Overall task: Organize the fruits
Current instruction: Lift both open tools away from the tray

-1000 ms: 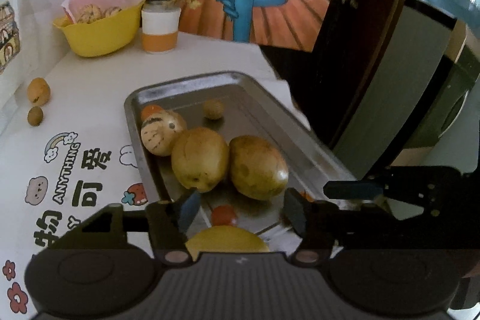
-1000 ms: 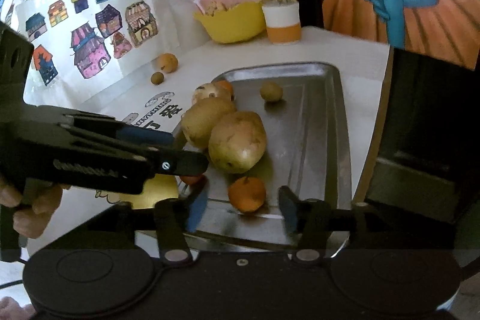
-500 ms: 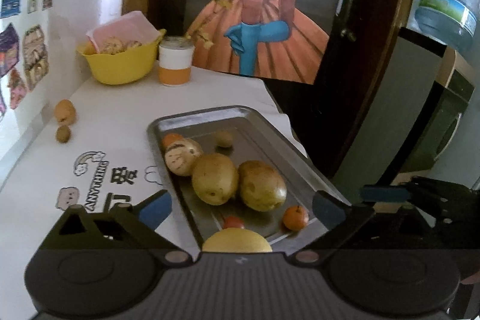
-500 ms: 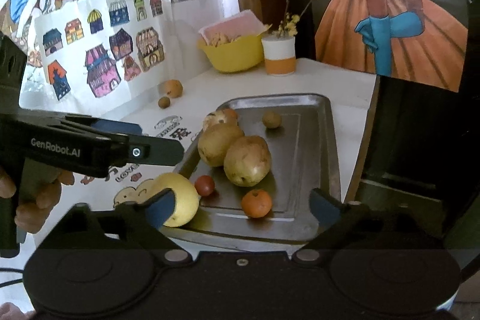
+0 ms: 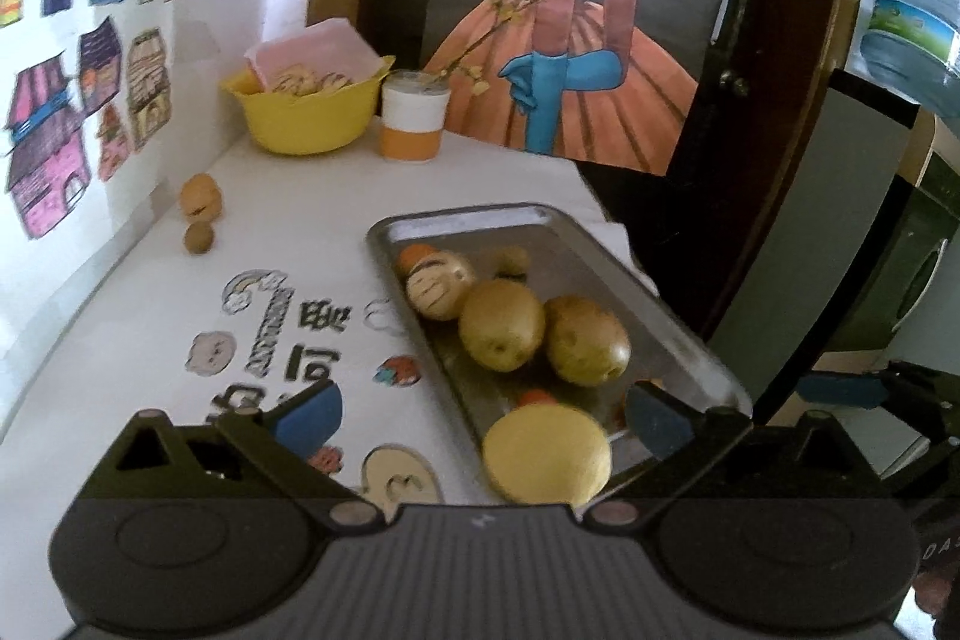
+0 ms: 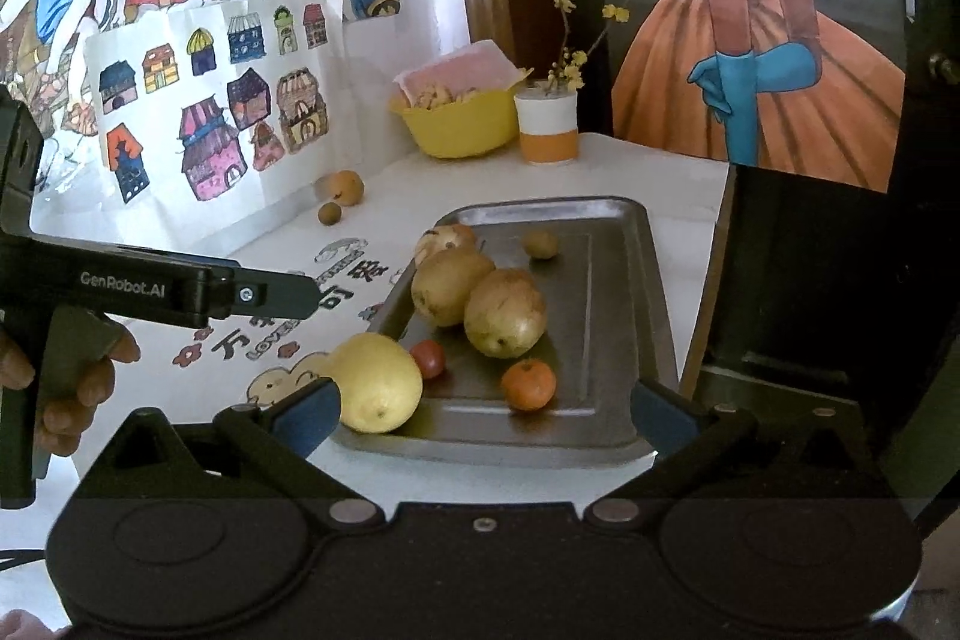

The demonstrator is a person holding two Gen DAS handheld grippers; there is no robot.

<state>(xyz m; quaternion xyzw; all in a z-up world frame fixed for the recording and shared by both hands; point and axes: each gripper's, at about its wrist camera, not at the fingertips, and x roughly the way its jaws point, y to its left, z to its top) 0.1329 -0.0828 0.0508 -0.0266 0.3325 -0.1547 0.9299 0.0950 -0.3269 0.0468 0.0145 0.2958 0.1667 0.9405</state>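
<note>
Right wrist view: the right hand-held gripper [image 6: 483, 409] is spread wide and holds nothing, with its blue pads on either side of the near end of the metal tray [image 6: 618, 268]. The tray lies on the white table [image 6: 654, 160] and carries two brownish pears [image 6: 504, 313], a small orange [image 6: 528, 385], a cherry tomato [image 6: 427, 358], a small brown fruit [image 6: 540, 244] and a fruit with a drawn face [image 6: 447, 238]. A yellow lemon [image 6: 375, 382] sits at the near left corner, on the rim. The left hand-held gripper [image 5: 480, 415], also wide and empty, reaches in from the left, held by a hand [image 6: 72, 388]. Behind stand a yellow bowl [image 6: 459, 124] and an orange-white cup [image 6: 547, 130] with twigs. Two small fruits [image 6: 342, 196] lie on the table near the wall, well apart from the tray.
</note>
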